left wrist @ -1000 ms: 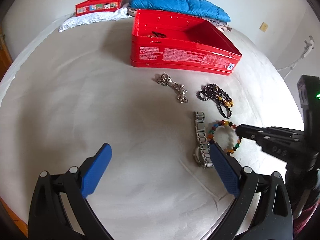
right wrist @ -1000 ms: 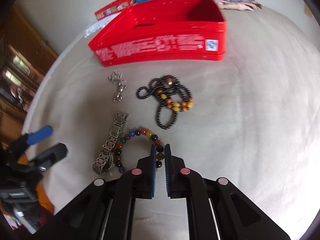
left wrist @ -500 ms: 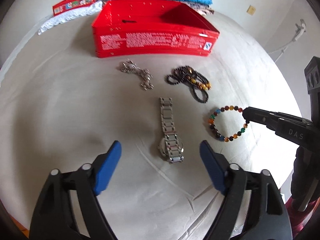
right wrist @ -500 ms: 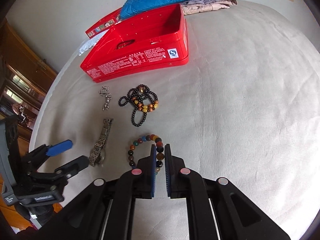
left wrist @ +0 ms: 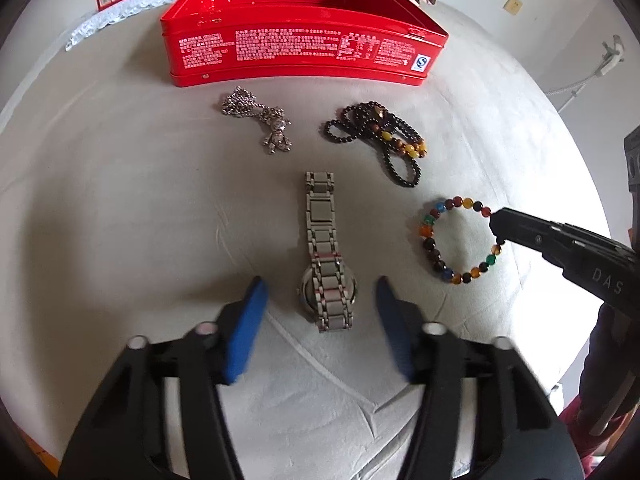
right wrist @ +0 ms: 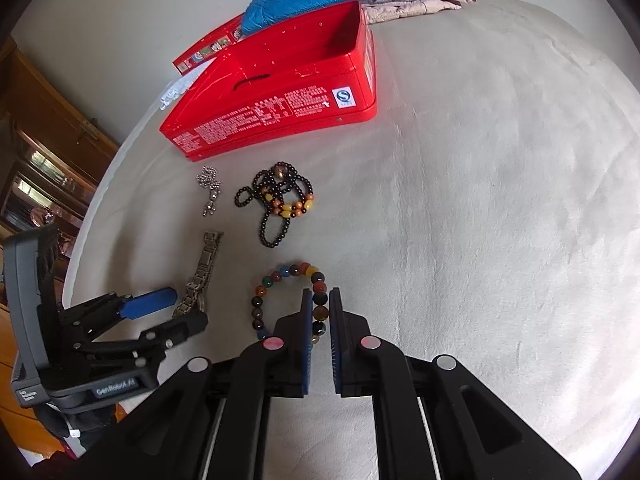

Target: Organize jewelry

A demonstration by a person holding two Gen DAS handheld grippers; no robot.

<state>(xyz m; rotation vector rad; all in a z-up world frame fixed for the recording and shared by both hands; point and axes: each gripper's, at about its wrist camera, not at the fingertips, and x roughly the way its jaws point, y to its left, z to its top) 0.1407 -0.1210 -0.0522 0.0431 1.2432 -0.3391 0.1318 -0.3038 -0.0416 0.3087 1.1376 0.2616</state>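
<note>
Tin at twelve o'clock, red, lidless; contents unclear. Right gripper clamps the multicolored bracelet at three o'clock. Left gripper, wide apart and holding nothing, has swung to straddle the watch.

Red tin with white print. Silver watch. Multicoloured bead bracelet at 3 o'clock of it; black-and-amber beads at 1 o'clock. Blue gripper pads.
</note>
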